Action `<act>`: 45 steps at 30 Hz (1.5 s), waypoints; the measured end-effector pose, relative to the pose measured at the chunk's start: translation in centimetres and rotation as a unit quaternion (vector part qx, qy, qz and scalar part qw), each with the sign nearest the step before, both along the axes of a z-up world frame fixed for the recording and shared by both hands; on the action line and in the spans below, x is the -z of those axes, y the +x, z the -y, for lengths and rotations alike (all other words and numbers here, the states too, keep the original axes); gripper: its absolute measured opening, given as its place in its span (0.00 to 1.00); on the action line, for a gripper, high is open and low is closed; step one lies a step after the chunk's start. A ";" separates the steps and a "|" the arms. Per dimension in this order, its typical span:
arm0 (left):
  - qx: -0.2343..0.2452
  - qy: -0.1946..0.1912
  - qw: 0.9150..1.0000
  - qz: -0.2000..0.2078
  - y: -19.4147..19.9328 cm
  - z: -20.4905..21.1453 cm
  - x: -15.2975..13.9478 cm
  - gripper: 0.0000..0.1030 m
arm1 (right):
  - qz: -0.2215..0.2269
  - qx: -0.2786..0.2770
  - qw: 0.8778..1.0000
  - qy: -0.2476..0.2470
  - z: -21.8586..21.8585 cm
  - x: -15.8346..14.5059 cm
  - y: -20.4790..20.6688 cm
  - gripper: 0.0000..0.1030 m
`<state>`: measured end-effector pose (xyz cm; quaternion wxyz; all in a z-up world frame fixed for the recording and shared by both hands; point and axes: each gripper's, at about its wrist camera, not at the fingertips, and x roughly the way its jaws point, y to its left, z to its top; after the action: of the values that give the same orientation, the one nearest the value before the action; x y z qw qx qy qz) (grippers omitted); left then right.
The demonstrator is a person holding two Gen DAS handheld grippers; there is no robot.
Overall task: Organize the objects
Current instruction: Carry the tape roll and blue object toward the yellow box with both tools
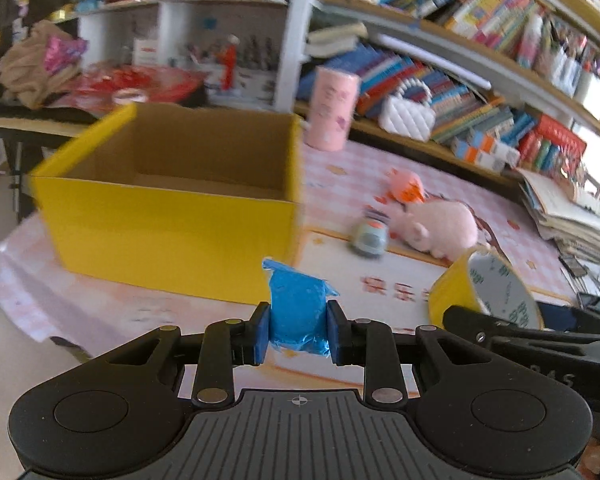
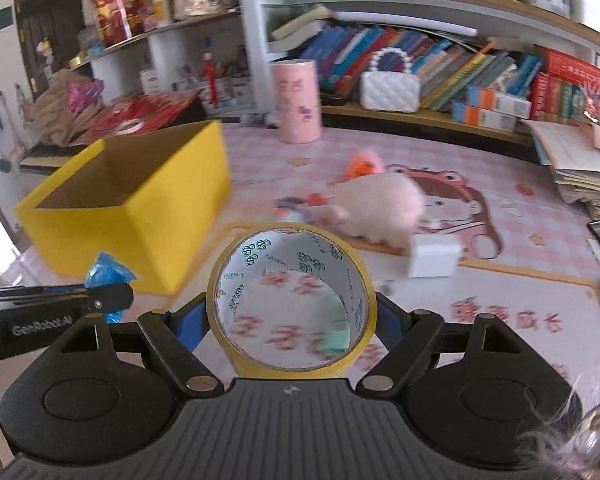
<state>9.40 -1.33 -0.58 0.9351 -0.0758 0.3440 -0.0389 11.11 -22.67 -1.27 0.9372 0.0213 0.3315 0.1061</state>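
In the left wrist view a yellow box (image 1: 168, 216) fills the left and centre of the frame; what shows of its inside looks empty, so none of the sorting seems done yet. At lower centre the left gripper (image 1: 299, 330) has its jaws clamped on a blue bag (image 1: 298, 312), held above the surface (image 1: 112, 312) just in front of the box. Right of centre a toy car (image 1: 370, 236) and a pink plush (image 1: 440, 226) lie on the surface, left to collect.

In the right wrist view, the other gripper at the left edge reads "GenRobot.AI". At lower centre the right gripper (image 2: 290, 316) has its jaws clamped on a yellow tape roll (image 2: 292, 300). A white block (image 2: 434, 258) waits at right.
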 end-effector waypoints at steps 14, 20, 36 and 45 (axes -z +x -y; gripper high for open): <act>-0.034 -0.011 0.999 0.005 -7.1 -12.4 -0.2 0.26 | -0.021 -0.033 0.999 -0.023 -14.2 0.0 -6.8 0.79; -0.017 -0.004 1.000 0.009 -8.8 -14.7 -0.3 0.26 | -0.023 -0.026 0.999 -0.015 -17.4 0.0 -9.1 0.79; 0.004 -0.010 1.000 0.022 -9.5 -17.1 -0.5 0.26 | -0.016 -0.015 1.000 -0.018 -20.0 -0.9 -10.4 0.79; 0.018 -0.006 0.999 0.025 -9.1 -17.2 -0.6 0.26 | -0.016 -0.006 1.000 -0.018 -20.3 -0.9 -10.2 0.79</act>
<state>0.29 15.82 -0.01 0.9422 -0.0744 0.3211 -0.0596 0.91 -2.38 -0.34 0.9312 0.0046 0.3488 0.1055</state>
